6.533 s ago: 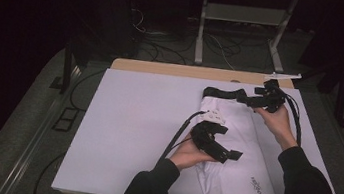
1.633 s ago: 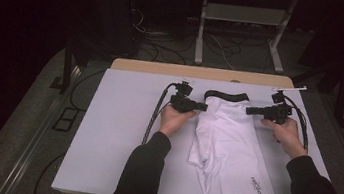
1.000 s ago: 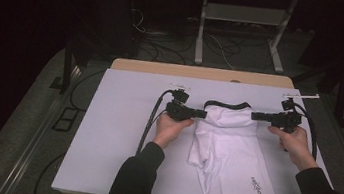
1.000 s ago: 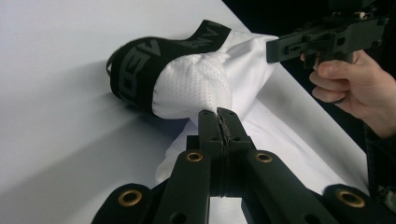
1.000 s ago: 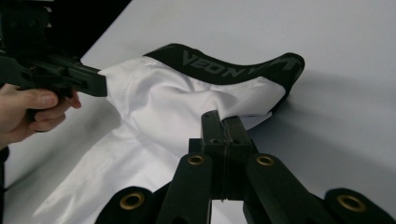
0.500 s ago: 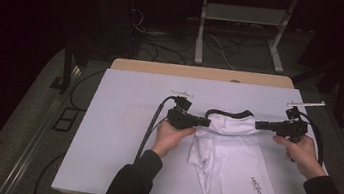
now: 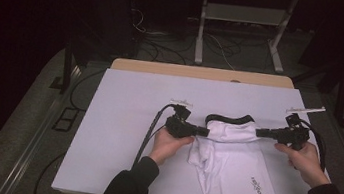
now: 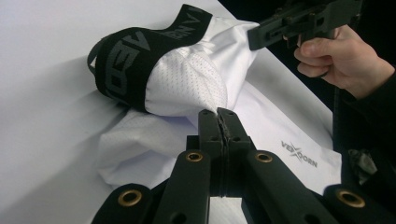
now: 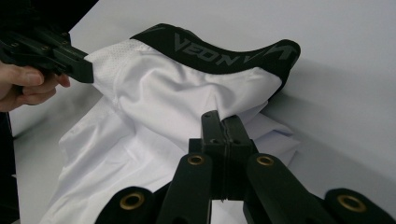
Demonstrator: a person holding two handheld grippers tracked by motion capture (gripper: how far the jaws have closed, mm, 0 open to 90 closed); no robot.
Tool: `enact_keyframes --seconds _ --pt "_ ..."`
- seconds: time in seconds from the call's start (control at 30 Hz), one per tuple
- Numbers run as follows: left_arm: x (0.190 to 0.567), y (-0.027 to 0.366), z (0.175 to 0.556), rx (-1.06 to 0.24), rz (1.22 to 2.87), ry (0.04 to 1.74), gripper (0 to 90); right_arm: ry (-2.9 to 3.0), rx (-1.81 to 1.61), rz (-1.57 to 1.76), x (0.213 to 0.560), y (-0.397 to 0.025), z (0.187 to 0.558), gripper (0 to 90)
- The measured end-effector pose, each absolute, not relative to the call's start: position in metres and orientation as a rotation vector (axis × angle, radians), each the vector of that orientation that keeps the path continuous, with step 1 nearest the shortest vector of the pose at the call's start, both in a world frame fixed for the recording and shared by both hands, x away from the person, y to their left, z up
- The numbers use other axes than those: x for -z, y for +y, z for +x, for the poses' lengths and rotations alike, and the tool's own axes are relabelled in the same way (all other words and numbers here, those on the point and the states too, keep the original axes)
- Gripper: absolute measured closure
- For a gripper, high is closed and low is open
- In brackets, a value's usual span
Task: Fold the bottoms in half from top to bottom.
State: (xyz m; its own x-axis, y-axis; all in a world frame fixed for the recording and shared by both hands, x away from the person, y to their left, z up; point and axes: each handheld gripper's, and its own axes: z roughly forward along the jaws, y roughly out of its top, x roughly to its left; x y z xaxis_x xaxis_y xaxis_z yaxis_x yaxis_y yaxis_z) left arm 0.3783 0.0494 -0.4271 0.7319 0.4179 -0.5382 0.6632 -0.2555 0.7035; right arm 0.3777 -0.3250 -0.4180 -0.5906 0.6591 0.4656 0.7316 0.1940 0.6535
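- Nearest the counter's (image 7: 119, 135) front edge: the free end of white shorts (image 7: 230, 173), printed logo up, lying flat and running off slightly toward the person's right.
- Farther in, at mid-counter: the left gripper (image 7: 202, 130) clamped shut on the left side of the shorts' upper part, its fingers (image 8: 211, 127) pressed together with white cloth pinched between them.
- Level with it: the right gripper (image 7: 259, 133) likewise closed on the right side, fingers (image 9: 232, 131) together on a fold of white fabric.
- Between the two: cloth lifted and drawn fairly taut, the line of pull running left to right across the counter, crosswise to the shorts' long axis, which runs near to far.
- Just beyond the grips: the black waistband (image 7: 230, 119), arched up in a loop above the surface, lettering facing outward.
- Judged from this: both hands about equally near the band, each holding just below it; any fold or spread likely to hinge on that crosswise line.
- Farthest: bare white sheet, then a wooden edge (image 7: 203, 73).
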Motion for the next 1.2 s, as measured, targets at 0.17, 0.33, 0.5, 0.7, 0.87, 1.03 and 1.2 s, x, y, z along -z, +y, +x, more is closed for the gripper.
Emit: enact_keyframes --seconds 0.17,0.33,0.5,0.7,0.87,1.03,1.2 --pt "0.426 0.049 0.372 0.311 1.888 0.817 88.5 -2.404 1.368 -1.373 0.418 -0.323 0.368 88.8" --pt "0.425 0.047 0.369 0.324 1.888 0.807 88.4 -2.406 1.379 -1.371 0.421 -0.325 0.362 88.7" --pt "0.426 0.047 0.363 0.324 1.895 0.796 88.4 -2.401 1.383 -1.365 0.423 -0.326 0.355 88.7" --pt "0.425 0.049 0.357 0.331 1.896 0.790 88.4 -2.408 1.377 -1.340 0.421 -0.326 0.348 88.7" --pt "0.425 0.051 0.350 0.344 1.902 0.772 88.4 -2.404 1.371 -1.328 0.420 -0.325 0.343 88.7" --pt "0.425 0.050 0.340 0.364 1.897 0.752 88.4 -2.403 1.346 -1.319 0.423 -0.324 0.337 88.7" --pt "0.425 0.047 0.333 0.392 1.899 0.730 88.4 -2.403 1.328 -1.314 0.425 -0.325 0.331 88.7"
